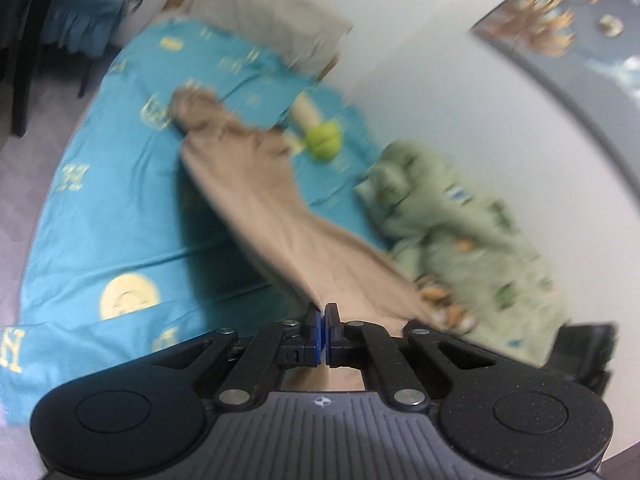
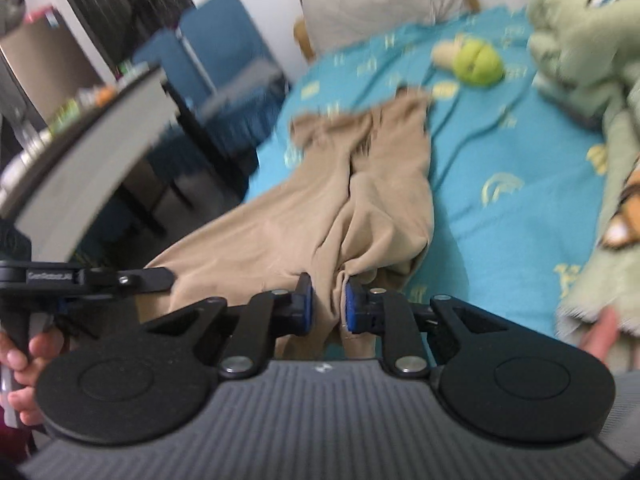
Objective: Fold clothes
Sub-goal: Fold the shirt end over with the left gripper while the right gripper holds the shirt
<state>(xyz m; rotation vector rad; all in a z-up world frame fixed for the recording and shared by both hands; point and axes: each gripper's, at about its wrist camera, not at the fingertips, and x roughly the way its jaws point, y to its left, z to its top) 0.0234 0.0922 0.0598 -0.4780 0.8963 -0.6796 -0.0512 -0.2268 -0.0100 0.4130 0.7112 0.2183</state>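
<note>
Tan trousers (image 1: 256, 184) lie stretched along the turquoise bed sheet (image 1: 120, 208), the far end bunched near the pillow. My left gripper (image 1: 322, 332) is shut on the near edge of the trousers and lifts it off the bed. In the right wrist view the trousers (image 2: 360, 184) run from the far end toward me. My right gripper (image 2: 328, 304) is shut on a bunched fold of the trousers, with cloth filling the narrow gap between the pads. The left gripper (image 2: 80, 276) shows at the left edge of that view, also at the cloth.
A green patterned blanket (image 1: 472, 232) is heaped on the right along the white wall. A green and beige plush toy (image 1: 320, 136) lies beyond the trousers. A grey pillow (image 1: 272, 12) is at the head. A blue chair (image 2: 216, 60) and a desk (image 2: 100, 140) stand left of the bed.
</note>
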